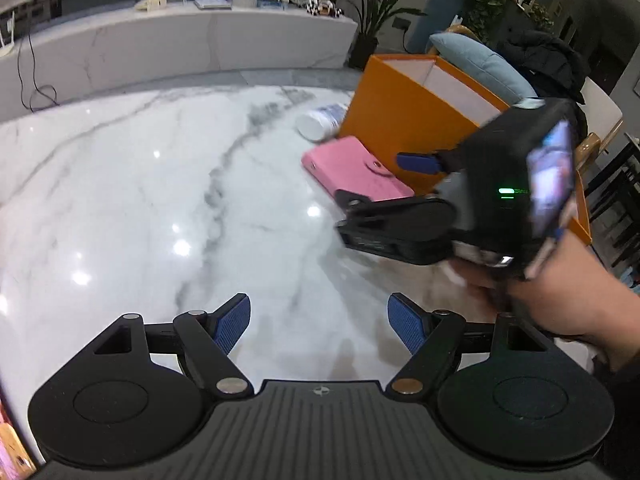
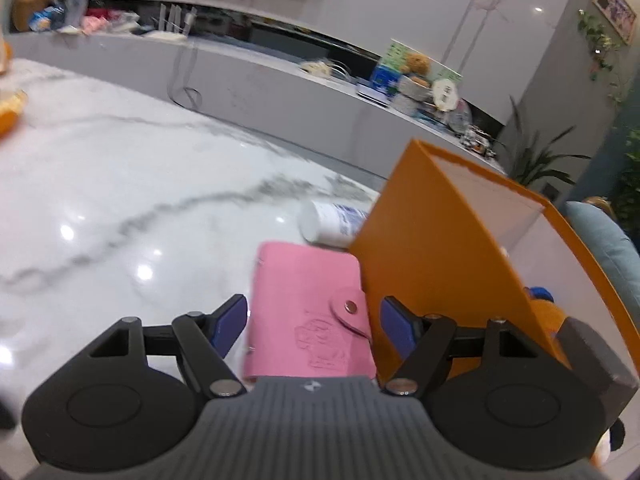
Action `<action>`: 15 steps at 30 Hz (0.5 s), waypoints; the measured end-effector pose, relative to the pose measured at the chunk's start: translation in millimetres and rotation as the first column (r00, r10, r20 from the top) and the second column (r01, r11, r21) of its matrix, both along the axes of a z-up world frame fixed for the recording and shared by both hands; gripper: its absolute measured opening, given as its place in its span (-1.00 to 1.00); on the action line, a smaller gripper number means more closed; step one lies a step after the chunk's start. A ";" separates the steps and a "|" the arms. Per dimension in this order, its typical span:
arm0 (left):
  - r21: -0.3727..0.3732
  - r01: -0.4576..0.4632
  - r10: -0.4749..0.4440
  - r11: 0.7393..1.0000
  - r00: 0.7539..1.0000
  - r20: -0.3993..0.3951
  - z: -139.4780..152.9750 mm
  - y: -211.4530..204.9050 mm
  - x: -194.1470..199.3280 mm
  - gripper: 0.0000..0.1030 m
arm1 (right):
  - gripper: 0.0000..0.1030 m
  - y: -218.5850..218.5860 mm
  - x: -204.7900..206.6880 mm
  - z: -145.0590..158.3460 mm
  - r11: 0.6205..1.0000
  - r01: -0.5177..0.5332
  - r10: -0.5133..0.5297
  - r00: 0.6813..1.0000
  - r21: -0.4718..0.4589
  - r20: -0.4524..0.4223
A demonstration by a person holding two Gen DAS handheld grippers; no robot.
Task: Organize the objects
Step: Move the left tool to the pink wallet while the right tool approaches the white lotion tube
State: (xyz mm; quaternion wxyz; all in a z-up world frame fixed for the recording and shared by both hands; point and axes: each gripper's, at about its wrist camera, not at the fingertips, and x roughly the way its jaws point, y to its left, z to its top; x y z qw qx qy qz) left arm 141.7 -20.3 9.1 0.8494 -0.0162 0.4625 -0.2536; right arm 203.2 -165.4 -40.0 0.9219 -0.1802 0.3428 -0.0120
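Observation:
A pink snap wallet (image 2: 304,304) lies flat on the marble table (image 2: 120,184), against the orange box (image 2: 436,260). My right gripper (image 2: 314,324) is open, its fingers either side of the wallet's near end, just above it. A white bottle (image 2: 332,220) lies on its side behind the wallet. In the left wrist view my left gripper (image 1: 319,324) is open and empty over bare marble (image 1: 160,184); the wallet (image 1: 352,168), bottle (image 1: 320,120), orange box (image 1: 404,120) and right gripper (image 1: 384,184) show at the right.
The orange box holds an orange and blue item (image 2: 540,304). An orange object (image 2: 10,112) sits at the table's far left. A long counter (image 2: 280,84) with clutter runs behind the table. A blue cushion (image 1: 480,64) and plants stand beyond the box.

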 end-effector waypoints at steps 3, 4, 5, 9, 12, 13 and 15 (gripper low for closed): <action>0.006 -0.017 0.017 1.000 1.000 0.022 4.3 2.5 0.8 0.74 | 0.46 -6.0 7.1 -6.4 0.994 0.068 -0.066 0.997 0.087 -0.026; -0.002 -0.027 0.027 1.000 0.999 0.026 6.6 4.8 1.3 0.74 | 0.48 -10.5 10.1 -5.5 0.985 0.096 -0.090 0.995 0.145 -0.044; -0.014 -0.039 0.039 0.999 0.999 0.027 9.1 7.7 2.1 0.74 | 0.53 -11.0 10.7 -4.9 0.979 0.102 -0.093 0.994 0.175 -0.057; -0.046 -0.067 0.069 0.997 0.997 0.035 16.7 15.6 3.7 0.74 | 0.57 0.5 3.4 -4.4 0.974 -0.021 0.037 0.997 0.224 -0.069; -0.023 -0.087 0.088 0.996 0.995 0.050 19.7 19.5 5.0 0.75 | 0.40 8.7 -5.9 -0.1 0.961 -0.114 0.137 0.988 0.251 -0.076; -0.031 -0.095 0.097 0.995 0.994 0.056 20.8 22.8 5.5 0.75 | 0.40 7.1 -7.8 2.7 0.949 -0.139 0.169 0.982 0.284 -0.086; -0.043 -0.108 0.110 0.993 0.992 0.053 22.2 29.0 8.5 0.75 | 0.32 -3.4 -10.2 9.7 0.902 -0.172 0.231 0.967 0.395 -0.106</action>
